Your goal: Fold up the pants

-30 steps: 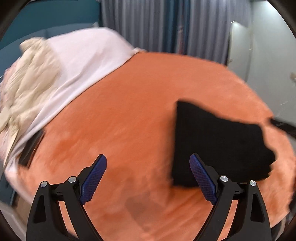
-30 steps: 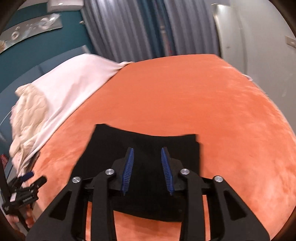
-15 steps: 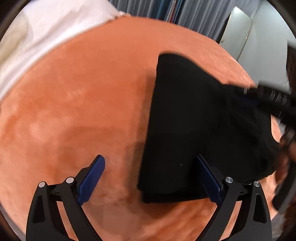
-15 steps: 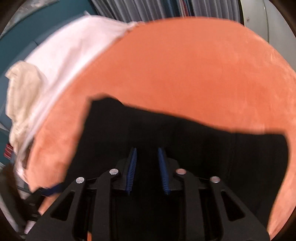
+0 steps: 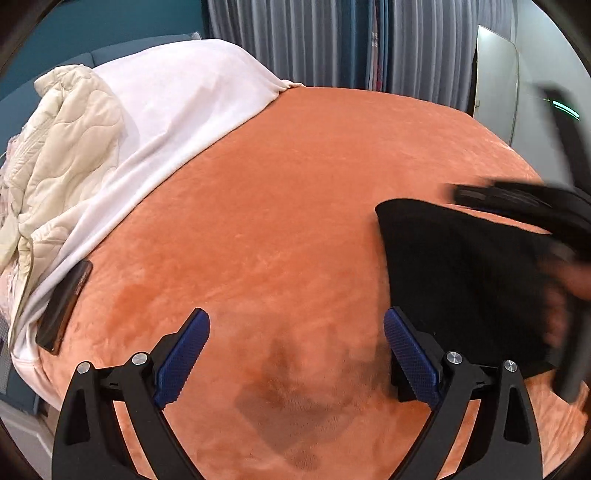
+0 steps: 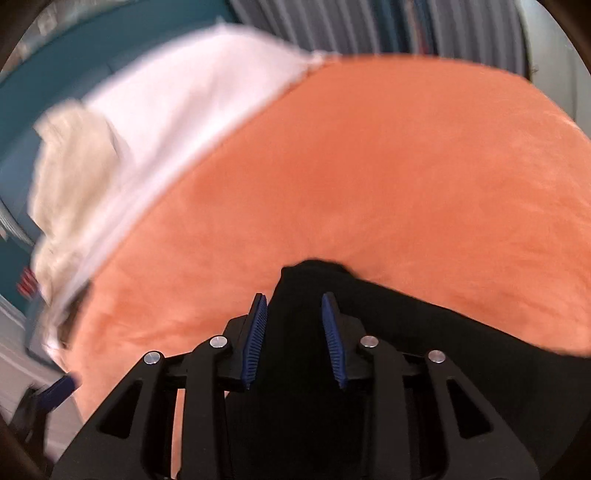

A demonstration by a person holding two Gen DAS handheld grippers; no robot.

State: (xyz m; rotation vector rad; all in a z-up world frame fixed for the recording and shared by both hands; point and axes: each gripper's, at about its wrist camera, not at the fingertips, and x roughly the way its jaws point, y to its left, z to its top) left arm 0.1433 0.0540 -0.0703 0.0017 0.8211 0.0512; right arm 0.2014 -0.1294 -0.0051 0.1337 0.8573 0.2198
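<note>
Folded black pants [image 5: 461, 280] on orange blanket [image 5: 295, 203]

Pants [image 5: 461, 273]: black, plain. Blanket [image 5: 295, 206]: orange, with darker patches. Sheet [image 5: 177, 110]: white. Quilt [image 5: 70, 147]: cream, stitched wavy pattern. Pads [image 5: 183, 356]: blue, textured. Curtains [image 5: 314, 40]: grey, striped. Wall [image 5: 92, 26]: teal.

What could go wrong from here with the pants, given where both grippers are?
1. The right gripper is partly open over the black pants with no clear pinch; motion blur suggests it is moving, so it may drag the folded stack apart.
2. The left gripper is wide open beside the pants, over bare orange blanket, so nothing pins the fold.
</note>
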